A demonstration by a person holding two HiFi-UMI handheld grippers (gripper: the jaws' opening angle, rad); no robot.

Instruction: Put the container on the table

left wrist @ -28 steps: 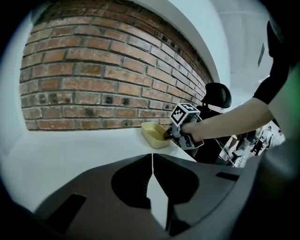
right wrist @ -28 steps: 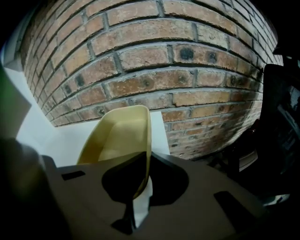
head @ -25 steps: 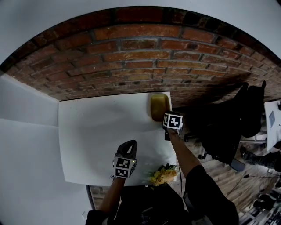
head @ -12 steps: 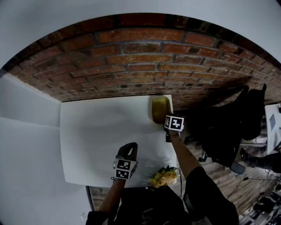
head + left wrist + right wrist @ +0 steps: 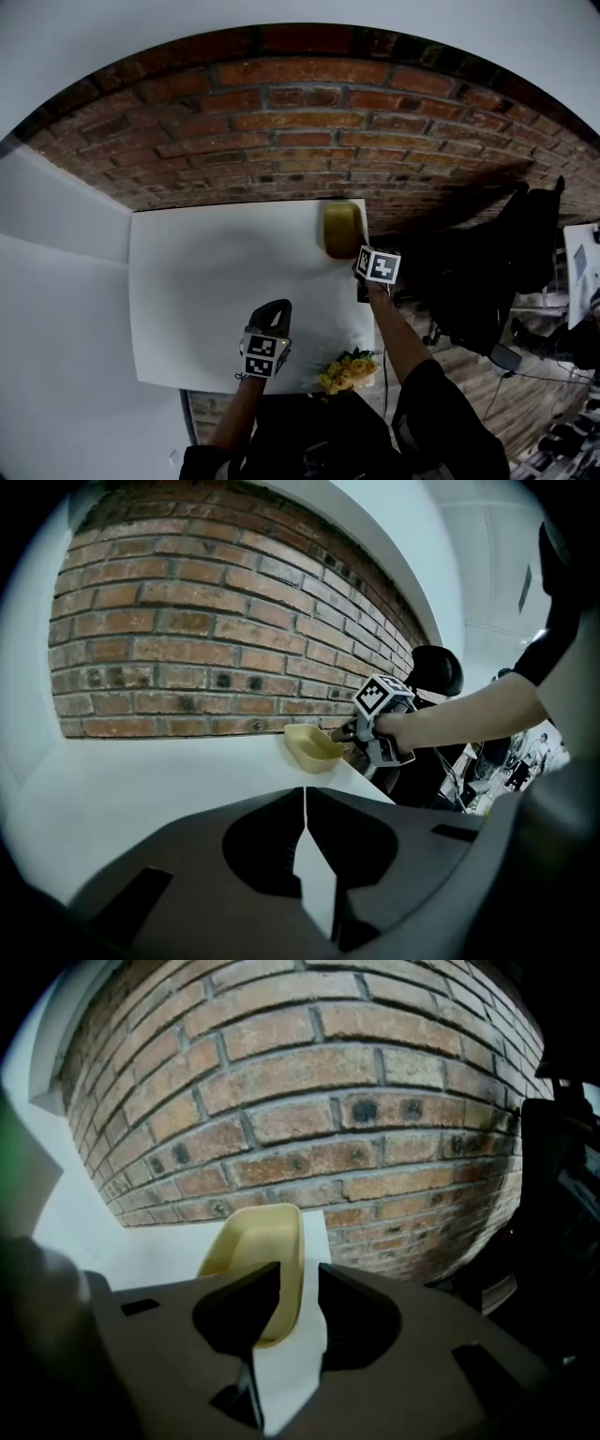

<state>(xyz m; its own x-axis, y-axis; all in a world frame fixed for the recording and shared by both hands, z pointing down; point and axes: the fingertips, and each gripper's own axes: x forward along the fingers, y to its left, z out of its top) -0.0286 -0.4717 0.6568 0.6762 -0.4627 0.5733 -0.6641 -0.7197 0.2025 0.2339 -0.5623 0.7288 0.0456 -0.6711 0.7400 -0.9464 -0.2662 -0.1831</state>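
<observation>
Nearest the camera, a bunch of yellow flowers (image 5: 349, 372) lies at the near edge of the white desk (image 5: 206, 281), between the person's two forearms. Just left of the flowers, the left gripper (image 5: 278, 307) hovers over the near part of the desk with its marker cube toward the person. Its own view shows the two dark jaws pressed together with nothing between them, and only bare white desk beyond their tips. Farther out on the right side of the desk, the right gripper (image 5: 298, 1269) is held at the end of an outstretched bare forearm and tilts downward toward the far right corner. Its jaws have just been opening and now stand clearly apart. The near end of the container (image 5: 258, 1260) shows in the gap between them, but the pads do not press on it, so the gripper holds nothing. The container is a shallow, pale yellow tub with rounded corners. It rests flat on the desk in that far right corner, open side up, close to the desk's right edge. Behind the desk rises a red brick wall (image 5: 300, 131). Off to the right, past the desk's edge, a black office chair (image 5: 487, 281) stands on a wooden floor.
</observation>
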